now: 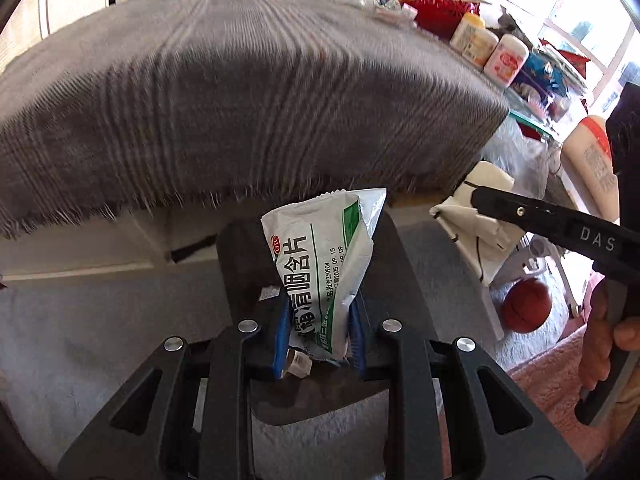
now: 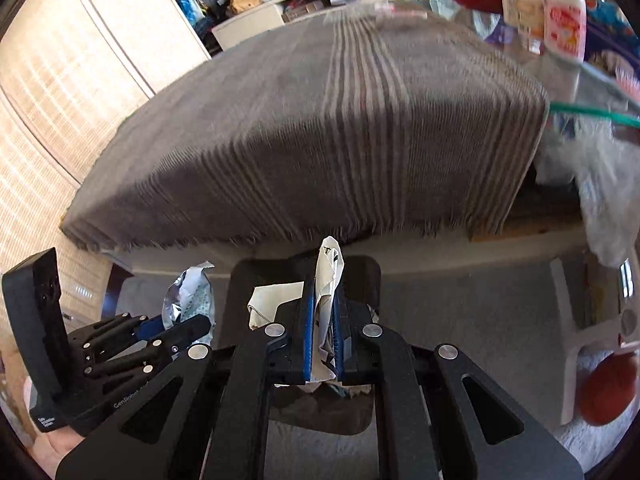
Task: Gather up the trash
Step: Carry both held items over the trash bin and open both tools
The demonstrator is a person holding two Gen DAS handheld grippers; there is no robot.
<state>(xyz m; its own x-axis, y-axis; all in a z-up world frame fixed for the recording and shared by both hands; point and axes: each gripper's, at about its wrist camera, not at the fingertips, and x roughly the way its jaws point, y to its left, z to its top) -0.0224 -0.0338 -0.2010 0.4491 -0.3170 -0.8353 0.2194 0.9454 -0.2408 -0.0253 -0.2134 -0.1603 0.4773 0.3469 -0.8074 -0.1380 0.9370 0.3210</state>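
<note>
My left gripper (image 1: 319,332) is shut on a white and green medicine sachet (image 1: 326,264) with Chinese print, held upright over a dark bin (image 1: 320,396) below the table edge. My right gripper (image 2: 322,344) is shut on a crumpled white paper scrap (image 2: 329,280), also above the dark bin (image 2: 320,412). The right gripper shows in the left wrist view (image 1: 472,200) with its white paper (image 1: 472,224). The left gripper shows in the right wrist view (image 2: 176,326) holding the silvery sachet (image 2: 188,296).
A table under a grey striped cloth (image 1: 240,92) fills the upper view. Bottles (image 1: 488,48), a red bag (image 1: 436,8) and other clutter stand at its far right. A white plastic stool (image 2: 592,332) and a brown ball (image 1: 526,306) sit on the grey carpet to the right.
</note>
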